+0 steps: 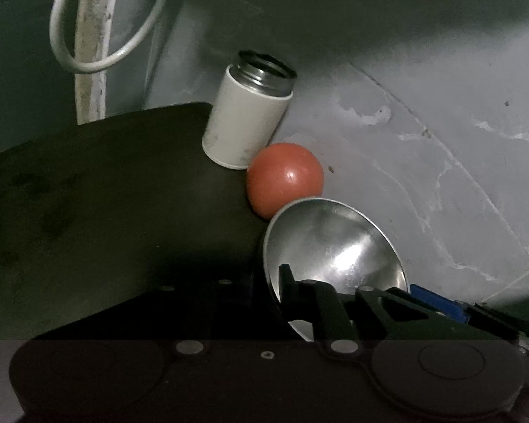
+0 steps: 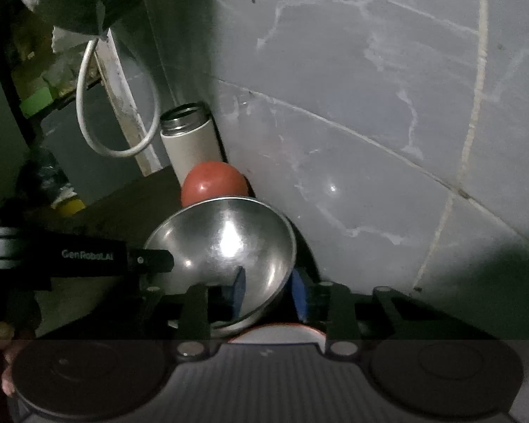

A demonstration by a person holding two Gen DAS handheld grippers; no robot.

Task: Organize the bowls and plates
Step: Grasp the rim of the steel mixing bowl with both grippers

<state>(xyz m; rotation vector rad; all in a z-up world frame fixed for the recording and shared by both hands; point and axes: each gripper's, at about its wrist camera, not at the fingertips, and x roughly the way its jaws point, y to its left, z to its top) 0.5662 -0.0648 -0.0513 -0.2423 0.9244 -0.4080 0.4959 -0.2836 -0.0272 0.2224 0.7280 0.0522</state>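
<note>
A shiny steel bowl (image 2: 225,243) is tilted up off the dark table, in front of a red tomato (image 2: 215,183). My right gripper (image 2: 268,290) is shut on the bowl's near rim, one blue pad (image 2: 239,289) inside the bowl and the other outside. My left gripper (image 2: 165,261) comes in from the left and pinches the bowl's left rim. In the left wrist view, the left gripper (image 1: 324,283) has its black fingers (image 1: 289,282) closed over the edge of the bowl (image 1: 335,243). The right gripper's blue pad (image 1: 437,299) shows at the bowl's right side. A white dish with a red rim (image 2: 275,335) peeks out under the bowl.
A white flask (image 1: 247,123) with an open steel mouth stands behind the tomato (image 1: 285,183), against a grey tiled wall (image 2: 370,123). A white cable loop (image 1: 105,35) hangs by a post at the back left. The dark tabletop (image 1: 105,194) stretches to the left.
</note>
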